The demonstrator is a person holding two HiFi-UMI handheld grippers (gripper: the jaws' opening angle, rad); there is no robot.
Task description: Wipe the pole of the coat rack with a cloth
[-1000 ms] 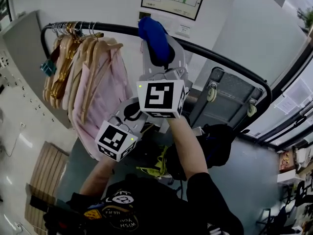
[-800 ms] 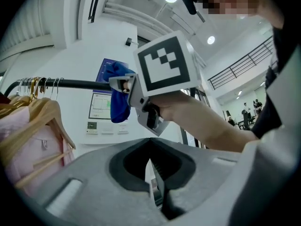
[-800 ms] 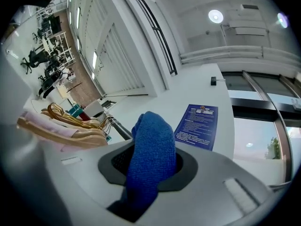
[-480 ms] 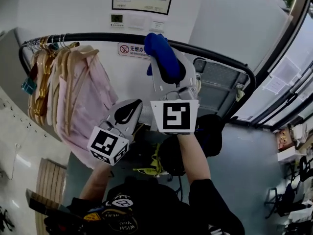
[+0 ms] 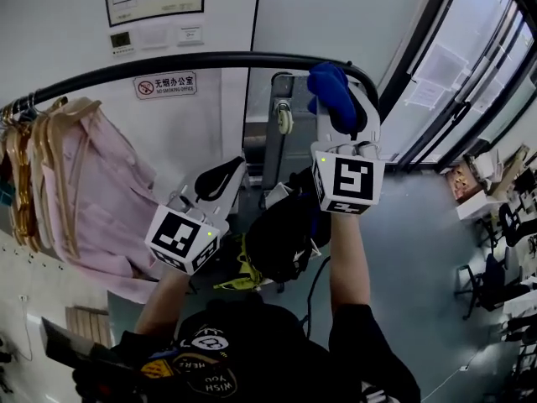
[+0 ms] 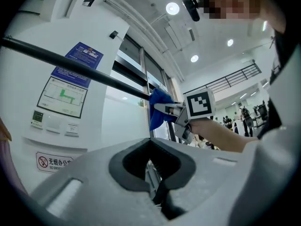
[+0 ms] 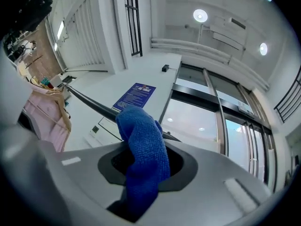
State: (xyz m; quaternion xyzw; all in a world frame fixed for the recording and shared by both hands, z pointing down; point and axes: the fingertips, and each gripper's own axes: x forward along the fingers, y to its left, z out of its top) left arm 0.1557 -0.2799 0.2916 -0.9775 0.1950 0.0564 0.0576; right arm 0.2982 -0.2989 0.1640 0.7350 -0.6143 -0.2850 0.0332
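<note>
The coat rack's black pole (image 5: 168, 64) arches across the top of the head view and bends down at the right. My right gripper (image 5: 340, 112) is shut on a blue cloth (image 5: 331, 95), which presses against the pole near that right bend. In the right gripper view the cloth (image 7: 141, 149) bulges out of the jaws, with the pole (image 7: 89, 105) running behind it. My left gripper (image 5: 220, 179) hangs lower and to the left, below the pole, shut and holding nothing. From the left gripper view the pole (image 6: 70, 65) and the cloth (image 6: 160, 108) show above its jaws.
Pink garments on wooden hangers (image 5: 75, 191) hang at the pole's left end. A folded metal trolley (image 5: 281, 133) leans on the wall behind the rack. A black bag (image 5: 281, 233) sits below the grippers. Glass doors (image 5: 470, 74) stand to the right.
The right gripper has slid the cloth rightward along the pole, from near its middle to the right bend. The left gripper stayed low, and the view turned right.
</note>
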